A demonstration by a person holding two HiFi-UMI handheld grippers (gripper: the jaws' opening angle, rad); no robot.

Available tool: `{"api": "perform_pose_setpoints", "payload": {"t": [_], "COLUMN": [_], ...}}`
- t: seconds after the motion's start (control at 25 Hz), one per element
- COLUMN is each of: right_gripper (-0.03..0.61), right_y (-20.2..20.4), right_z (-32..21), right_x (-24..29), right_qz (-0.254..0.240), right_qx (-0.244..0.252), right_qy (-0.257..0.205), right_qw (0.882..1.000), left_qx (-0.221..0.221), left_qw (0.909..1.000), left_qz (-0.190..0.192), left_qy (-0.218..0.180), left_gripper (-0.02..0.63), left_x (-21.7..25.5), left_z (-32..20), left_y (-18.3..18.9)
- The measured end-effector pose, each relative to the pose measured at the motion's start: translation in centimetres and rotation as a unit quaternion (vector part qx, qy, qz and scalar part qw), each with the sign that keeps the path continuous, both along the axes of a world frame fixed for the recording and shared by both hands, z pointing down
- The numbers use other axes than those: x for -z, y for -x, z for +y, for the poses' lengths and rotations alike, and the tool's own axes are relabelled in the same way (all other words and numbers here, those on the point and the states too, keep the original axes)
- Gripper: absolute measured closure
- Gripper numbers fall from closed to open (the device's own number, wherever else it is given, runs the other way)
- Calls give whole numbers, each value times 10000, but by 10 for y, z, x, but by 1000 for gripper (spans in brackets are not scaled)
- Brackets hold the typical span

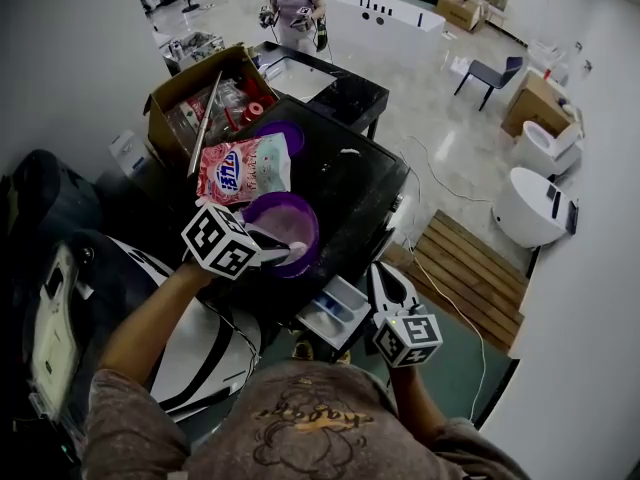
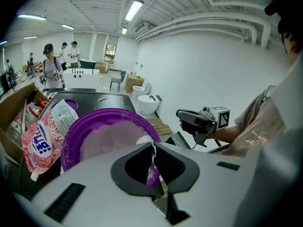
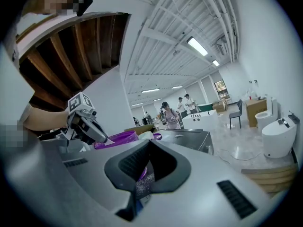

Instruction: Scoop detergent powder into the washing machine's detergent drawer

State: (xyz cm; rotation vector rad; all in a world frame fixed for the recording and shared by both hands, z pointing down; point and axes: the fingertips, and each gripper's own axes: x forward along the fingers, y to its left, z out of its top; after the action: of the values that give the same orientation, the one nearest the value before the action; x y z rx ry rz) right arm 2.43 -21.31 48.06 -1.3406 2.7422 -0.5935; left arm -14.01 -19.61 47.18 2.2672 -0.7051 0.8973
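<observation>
A purple bowl (image 1: 305, 216) (image 2: 90, 126) of white detergent powder (image 2: 111, 138) stands on the black washing machine top (image 1: 350, 183). My left gripper (image 1: 268, 252) (image 2: 152, 149) reaches into the bowl from the left, shut on a thin white scoop handle; the scoop (image 1: 292, 249) lies in the powder. The pink detergent bag (image 1: 245, 166) (image 2: 42, 136) lies behind the bowl. The white detergent drawer (image 1: 340, 306) sticks out open below the bowl. My right gripper (image 1: 382, 274) (image 3: 149, 144) hangs just right of the drawer, shut, with nothing seen held.
An open cardboard box (image 1: 195, 98) of clutter sits at the machine's back left, a small purple lid (image 1: 287, 134) beside it. A wooden pallet (image 1: 465, 263) and white toilets (image 1: 530, 206) stand on the floor at right. A person (image 1: 298, 3) stands far behind.
</observation>
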Motion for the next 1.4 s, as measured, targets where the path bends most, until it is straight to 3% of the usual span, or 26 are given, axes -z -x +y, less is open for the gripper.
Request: {"api": "perform_pose_setpoints", "payload": {"t": [0.32, 0.8, 1.16, 1.4], "right_gripper": [577, 577, 577, 577], "right_y": [8, 18, 19, 19], "right_z": [-1, -4, -5, -7], "right_x": [0, 2, -4, -2], "right_qz": [-26, -122, 54, 46], "right_qx": [95, 157, 196, 158], "right_qy": [44, 56, 38, 53], "right_qw": [9999, 9998, 9998, 9999], "left_qx": [396, 1109, 1760, 2435], "left_qw": [9982, 9869, 9700, 9443], "left_qz": [446, 1166, 1674, 2193], "left_qy": [61, 93, -131, -289], "left_gripper": [588, 588, 588, 588], "left_x": [5, 7, 14, 19], "left_z": [4, 3, -9, -16], "left_y": [8, 23, 42, 55]}}
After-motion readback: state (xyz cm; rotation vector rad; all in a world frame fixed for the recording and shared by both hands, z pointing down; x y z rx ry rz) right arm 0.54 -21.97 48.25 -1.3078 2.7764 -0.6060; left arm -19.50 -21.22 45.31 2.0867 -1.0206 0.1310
